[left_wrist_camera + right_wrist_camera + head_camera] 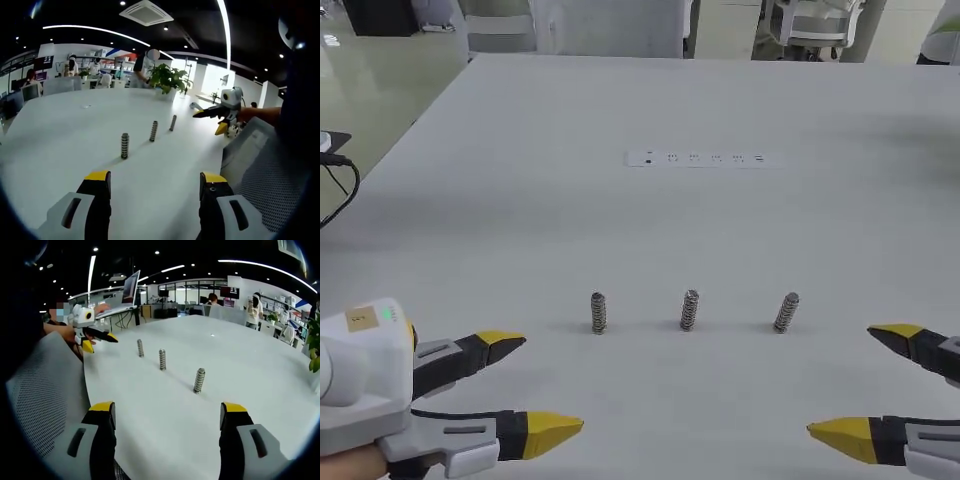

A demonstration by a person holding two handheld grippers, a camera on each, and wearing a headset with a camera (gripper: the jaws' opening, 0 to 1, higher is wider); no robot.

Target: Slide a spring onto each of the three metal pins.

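Three upright metal pins stand in a row on the white table, each with a coiled spring around it: left spring (pixel 598 312), middle spring (pixel 689 310), right spring (pixel 786 312). The same row appears in the left gripper view, nearest spring (pixel 124 145) first, and in the right gripper view, nearest spring (pixel 199 380) first. My left gripper (pixel 545 385) is open at the lower left, short of the row, holding nothing. My right gripper (pixel 852 383) is open at the lower right, also holding nothing. Both have yellow-tipped jaws set wide apart.
A flush strip of power sockets (pixel 695 158) sits in the table further back. A black cable (pixel 342 185) hangs off the left edge. Chairs (pixel 815 25) stand beyond the far edge. A mesh chair back (pixel 47 385) is close to the near table edge.
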